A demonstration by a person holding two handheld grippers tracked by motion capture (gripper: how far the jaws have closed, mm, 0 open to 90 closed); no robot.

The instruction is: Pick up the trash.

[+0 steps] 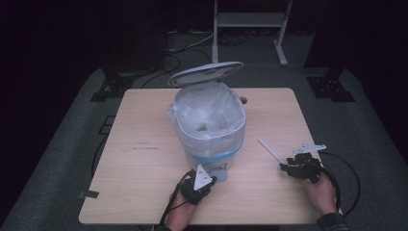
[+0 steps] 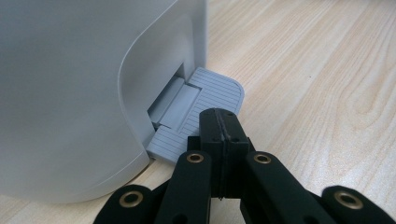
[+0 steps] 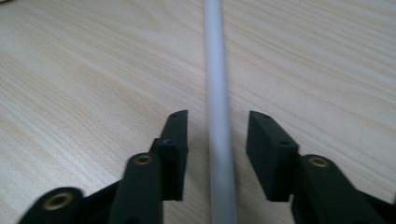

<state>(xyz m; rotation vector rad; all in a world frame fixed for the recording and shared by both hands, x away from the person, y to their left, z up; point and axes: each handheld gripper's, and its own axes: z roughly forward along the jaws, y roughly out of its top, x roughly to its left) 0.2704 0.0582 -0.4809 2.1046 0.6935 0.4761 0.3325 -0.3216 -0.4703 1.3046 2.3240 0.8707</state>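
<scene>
The white stick lay flat on the wooden table, well to the right of the pedal bin and apart from it. In the high view its long axis ran diagonally, the far end pointing up and to the left toward the bin, the near end reaching the right gripper. In the right gripper view the stick ran straight along the gripper's own line of sight, between the two jaws; the jaws stood apart, a gap remained on each side, and neither pad pressed on it. The left gripper had its jaws clenched together with nothing between them, the tips resting on the grey ribbed pedal at the foot of the bin. The bin's lid stood raised, and a clear liner bag lined the opening.
</scene>
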